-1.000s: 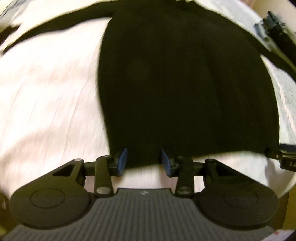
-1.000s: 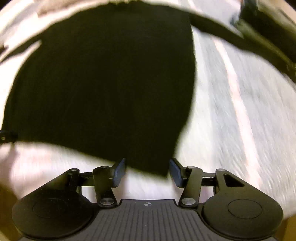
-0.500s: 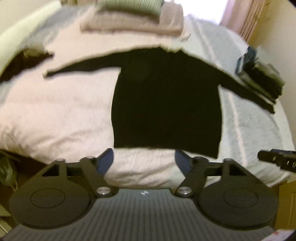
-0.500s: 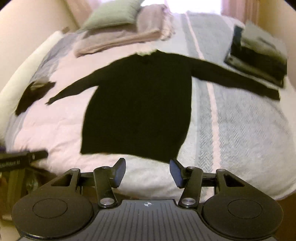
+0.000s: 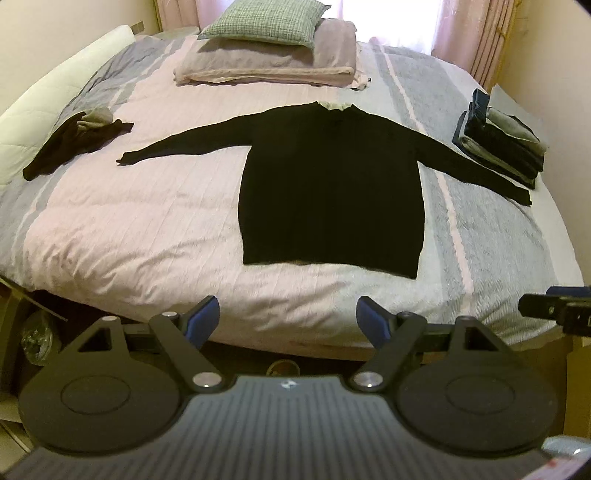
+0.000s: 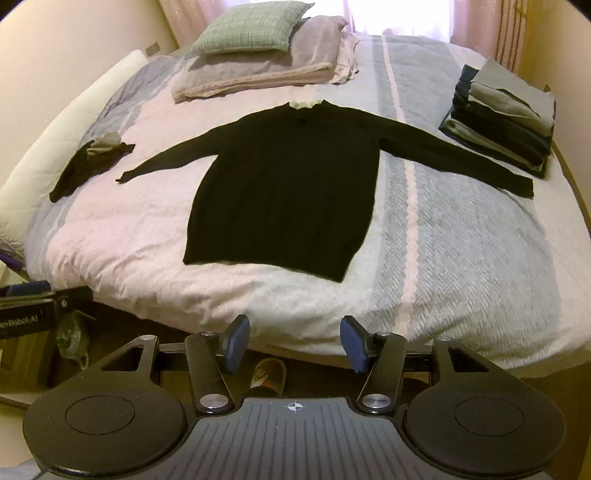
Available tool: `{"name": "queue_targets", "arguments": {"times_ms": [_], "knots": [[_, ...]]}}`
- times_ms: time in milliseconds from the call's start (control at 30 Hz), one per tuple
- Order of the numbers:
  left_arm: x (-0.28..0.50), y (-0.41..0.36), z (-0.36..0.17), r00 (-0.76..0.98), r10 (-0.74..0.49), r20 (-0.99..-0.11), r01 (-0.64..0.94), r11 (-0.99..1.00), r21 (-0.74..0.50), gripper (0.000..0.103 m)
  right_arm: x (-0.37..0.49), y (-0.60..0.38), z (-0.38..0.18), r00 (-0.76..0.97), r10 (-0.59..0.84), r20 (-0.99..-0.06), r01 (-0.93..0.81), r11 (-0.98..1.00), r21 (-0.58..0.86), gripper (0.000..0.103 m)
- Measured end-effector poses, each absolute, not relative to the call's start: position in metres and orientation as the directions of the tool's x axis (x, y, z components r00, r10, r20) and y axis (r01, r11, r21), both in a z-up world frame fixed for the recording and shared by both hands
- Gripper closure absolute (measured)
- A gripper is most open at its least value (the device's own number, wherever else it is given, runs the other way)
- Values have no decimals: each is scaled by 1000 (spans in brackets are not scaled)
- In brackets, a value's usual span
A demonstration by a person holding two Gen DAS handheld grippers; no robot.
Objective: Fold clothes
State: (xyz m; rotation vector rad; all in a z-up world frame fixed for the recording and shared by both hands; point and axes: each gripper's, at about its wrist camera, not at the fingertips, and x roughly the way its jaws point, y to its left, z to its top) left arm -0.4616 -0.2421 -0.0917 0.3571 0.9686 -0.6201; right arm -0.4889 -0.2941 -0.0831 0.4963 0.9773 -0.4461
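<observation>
A black long-sleeved sweater (image 5: pixel 332 184) (image 6: pixel 288 199) lies flat on the bed (image 5: pixel 129 236) (image 6: pixel 461 251), front down or up I cannot tell, with both sleeves spread wide and its hem toward me. My left gripper (image 5: pixel 288 321) is open, held back beyond the foot of the bed with nothing between its blue pads. My right gripper (image 6: pixel 293 341) is open too, empty, also off the bed's near edge. The tip of the right gripper shows at the right edge of the left wrist view.
A stack of folded dark clothes (image 5: pixel 502 147) (image 6: pixel 502 122) sits at the bed's right side. A crumpled dark garment (image 5: pixel 74 144) (image 6: pixel 88 162) lies at the left. Folded blankets and a green pillow (image 5: pixel 266 22) (image 6: pixel 251 29) are at the head. A slipper (image 6: pixel 267 376) lies on the floor.
Both grippers have let go of the sweater's hem and pulled back away from the bed. The left gripper's fingers have spread wider. The sweater now lies still and flat.
</observation>
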Motion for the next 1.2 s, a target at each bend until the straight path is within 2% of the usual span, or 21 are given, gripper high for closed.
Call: {"name": "queue_targets", "arguments": {"times_ms": [400,1200], "knots": [[-474,-241,-82,435,-316,-843,643,764,46,22,-497,-282,-73,488,-129,-863,563,802,199,51],[-471,-265,-86,408,-328,-852,667,744,33,20,-496,-302,-76,475,-115,-872,593,774,221,51]]}}
